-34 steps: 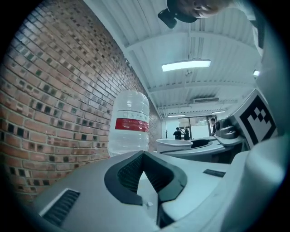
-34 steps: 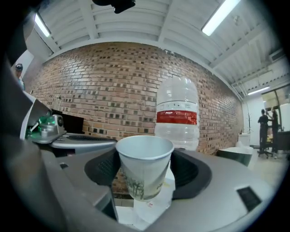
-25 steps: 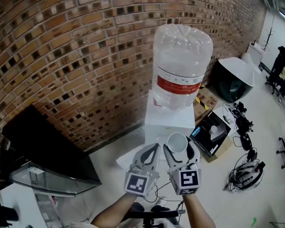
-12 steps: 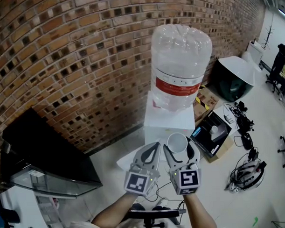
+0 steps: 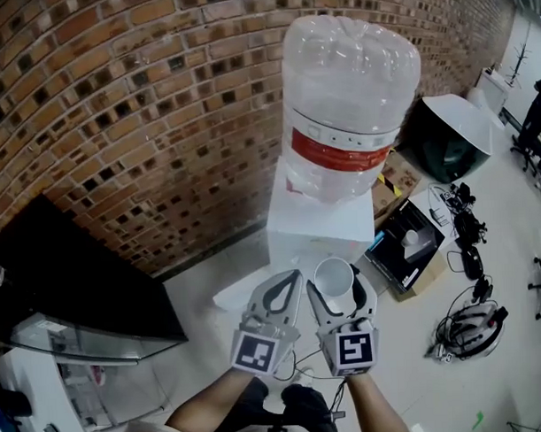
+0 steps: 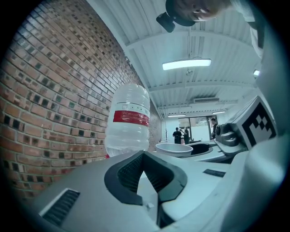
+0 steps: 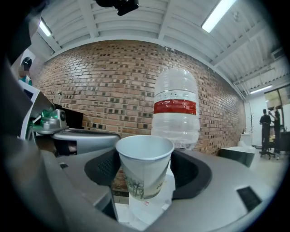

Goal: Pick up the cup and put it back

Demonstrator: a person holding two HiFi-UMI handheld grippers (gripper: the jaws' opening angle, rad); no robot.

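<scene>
Seen from above, a person's two forearms reach forward, each holding a grey two-jaw gripper with a square-marker cube on its back. The right gripper [image 5: 340, 293] grips a white paper cup [image 5: 334, 277]: its jaws are part open and press on the cup's sides. The cup stands upright in the air with its mouth up, and its inside looks empty. In the right gripper view the cup fills the gap between the jaws, and a faint greenish print shows on its lower wall. The left gripper [image 5: 280, 294] is just beside the right one, on its left, level with it. Its jaws are pressed together with nothing between them. In the left gripper view the cup's rim shows beyond the closed jaws, to the right. Directly ahead of both grippers stands a white water dispenser [image 5: 317, 225] topped by a large clear water bottle [image 5: 348, 93] with a red band around it. The cup is held in front of the dispenser. Behind the dispenser runs a brick wall [image 5: 116, 119]. A black cabinet [image 5: 73, 284] stands against the wall to the left. On the pale floor to the right lie an open cardboard box [image 5: 412, 250] and a tangle of cables [image 5: 469, 323].
</scene>
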